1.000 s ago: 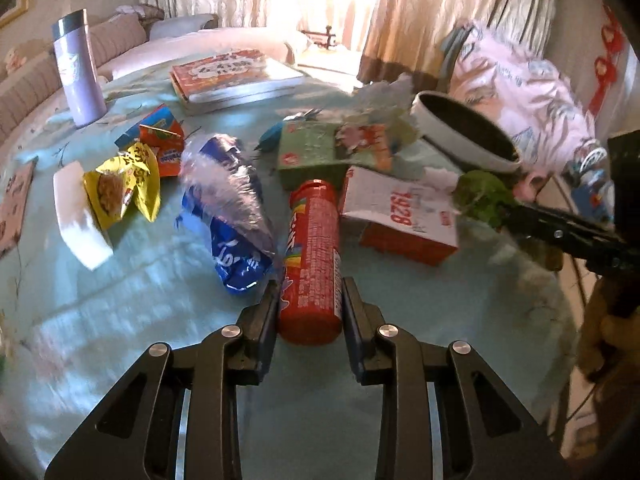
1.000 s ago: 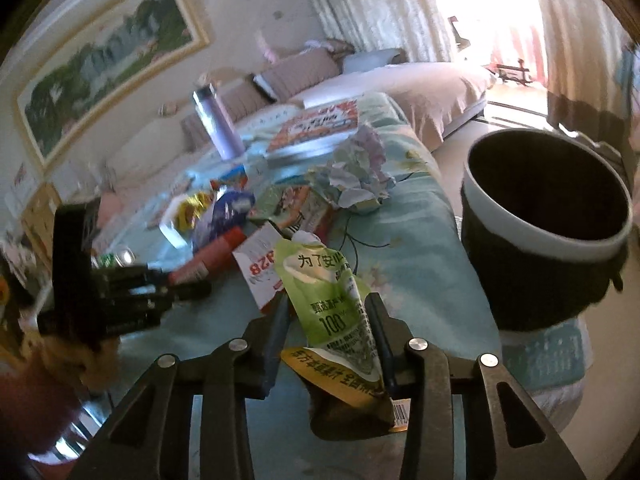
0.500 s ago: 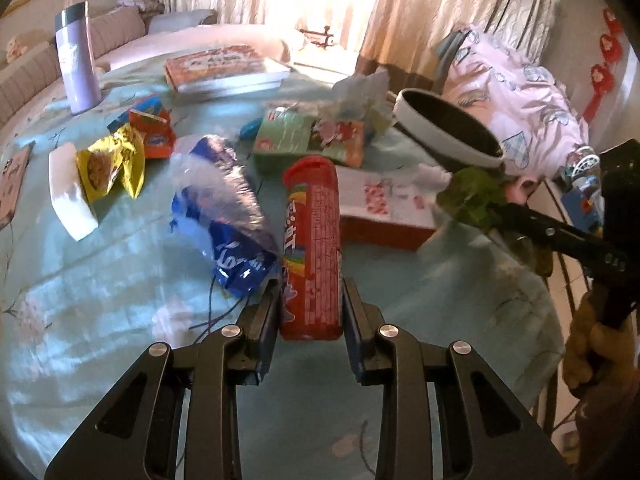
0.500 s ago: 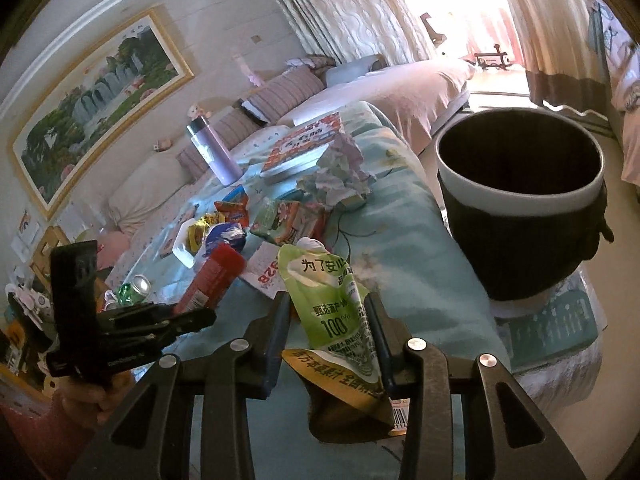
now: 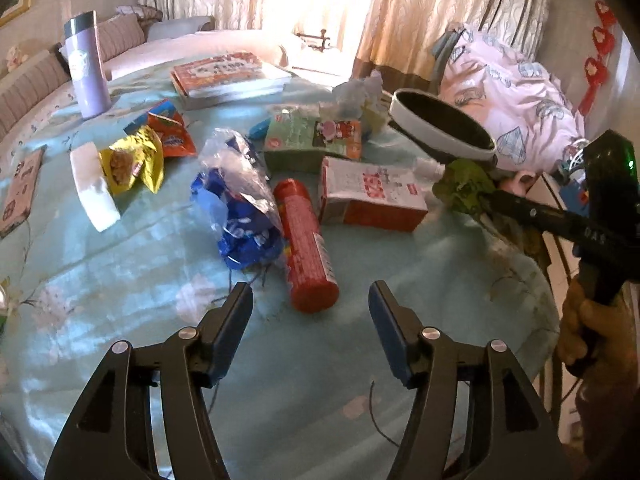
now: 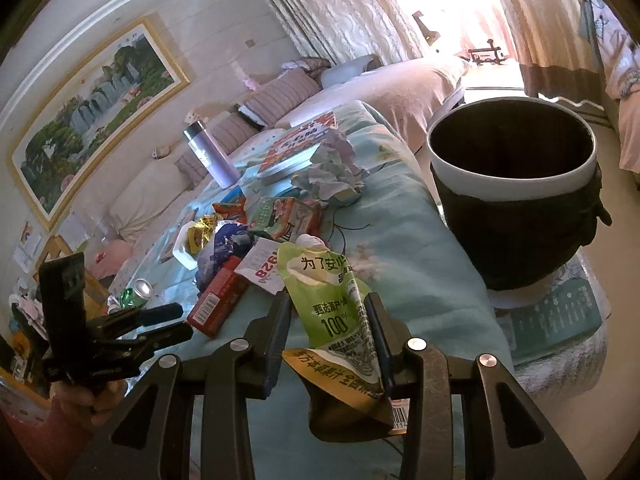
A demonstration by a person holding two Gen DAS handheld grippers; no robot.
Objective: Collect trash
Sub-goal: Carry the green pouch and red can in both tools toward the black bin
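Left gripper (image 5: 311,300) jaws opening, clear of red tube (image 5: 306,246); right gripper (image 6: 329,316) pinching green pouch (image 6: 332,304).

A table under a pale blue flowered cloth (image 5: 120,288) fills the near part of the scene. On its far left stands a lilac flask with a dark lid (image 5: 86,66), upright. A stack of books with an orange cover (image 5: 228,74) lies far along the table, to the right of the flask. At the left edge a small pinkish card (image 5: 18,192) lies flat. Beyond the table runs a sofa with striped cushions (image 6: 280,94), and cream patterned curtains (image 5: 432,8) hang by a bright window. A framed landscape painting (image 6: 92,112) hangs on the wall. To the far right a pink printed quilt (image 5: 516,96) is heaped.
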